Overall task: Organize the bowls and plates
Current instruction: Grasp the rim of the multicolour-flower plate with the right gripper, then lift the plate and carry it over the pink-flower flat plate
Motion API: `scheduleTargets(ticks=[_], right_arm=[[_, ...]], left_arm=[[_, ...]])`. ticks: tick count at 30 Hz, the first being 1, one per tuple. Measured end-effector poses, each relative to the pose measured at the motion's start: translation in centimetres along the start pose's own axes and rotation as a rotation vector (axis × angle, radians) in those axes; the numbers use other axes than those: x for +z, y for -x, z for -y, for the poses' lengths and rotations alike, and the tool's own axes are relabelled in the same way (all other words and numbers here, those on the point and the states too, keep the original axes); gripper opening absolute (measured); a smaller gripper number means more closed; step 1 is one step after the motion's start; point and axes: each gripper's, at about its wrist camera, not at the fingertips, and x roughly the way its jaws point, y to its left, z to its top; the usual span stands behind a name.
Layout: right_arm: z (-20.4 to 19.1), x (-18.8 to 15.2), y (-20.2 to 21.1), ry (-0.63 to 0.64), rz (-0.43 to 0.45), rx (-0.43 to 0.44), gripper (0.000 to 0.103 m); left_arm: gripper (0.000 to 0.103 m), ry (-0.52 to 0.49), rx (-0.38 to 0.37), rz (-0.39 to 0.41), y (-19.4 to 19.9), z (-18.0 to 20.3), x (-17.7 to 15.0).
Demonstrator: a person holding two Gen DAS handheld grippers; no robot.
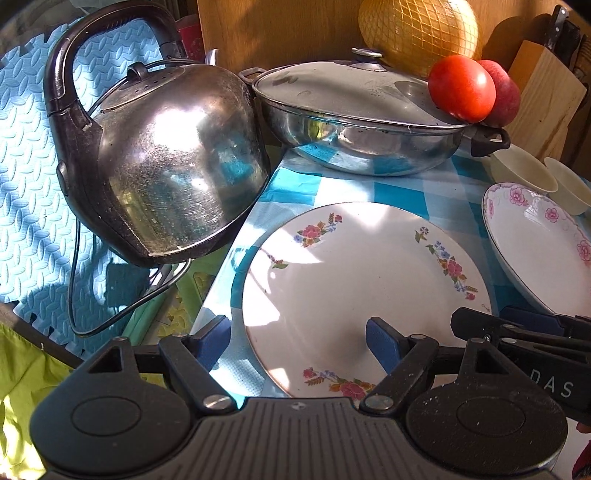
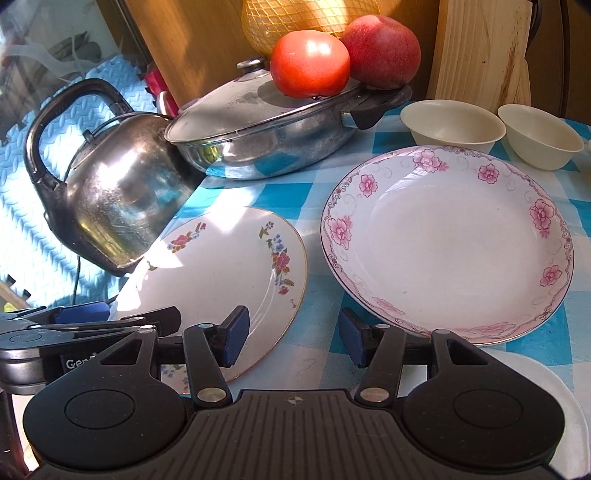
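Note:
A flat plate with small multicolour flowers [image 1: 362,291] [image 2: 225,266] lies on the checked cloth, by the kettle. A deeper plate with a pink flower rim [image 2: 447,240] [image 1: 543,243] lies to its right. Two cream bowls [image 2: 452,123] [image 2: 541,133] stand behind it, also in the left wrist view [image 1: 522,170] [image 1: 570,190]. My left gripper [image 1: 299,341] is open, its jaws astride the flat plate's near left edge. My right gripper [image 2: 291,334] is open, low over the cloth between the two plates; its left pad is over the flat plate's right rim.
A steel kettle [image 1: 162,166] [image 2: 110,199] stands at the table's left edge. A lidded steel pan [image 1: 358,122] [image 2: 266,136] carries a tomato [image 2: 310,62] and a peach [image 2: 380,50]. A netted melon [image 1: 417,29] and wooden boards [image 2: 484,51] stand behind. A white tray [image 2: 569,413] lies near right.

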Motion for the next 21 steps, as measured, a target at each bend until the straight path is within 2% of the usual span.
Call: scheduleTargets(ticks=[5,10,15,17,21], right_arm=[[-0.6,0.3,-0.4,0.009,0.004,0.018,0.058],[-0.9,0.3,-0.8,0.039,0.005,0.026,0.053],[-0.6,0.5,-1.0,0.040,0.003,0.038,0.044],[-0.5,0.6,-1.0,0.040,0.001,0.034,0.037],[-0.4,0.6,-0.9,0.042,-0.002,0.042,0.036]], left_arm=[[0.075,-0.010,0.007,0.006,-0.5,-0.1,0.2],[0.075,0.009,-0.039,-0.001,-1.1,-0.3,0.6],[0.080,0.032,-0.068,-0.016,-2.2,-0.3,1.3],[0.081,0.018,-0.070,-0.018,-2.4,0.0,1.5],[0.080,0.013,-0.075,-0.021,-2.4,0.0,1.4]])
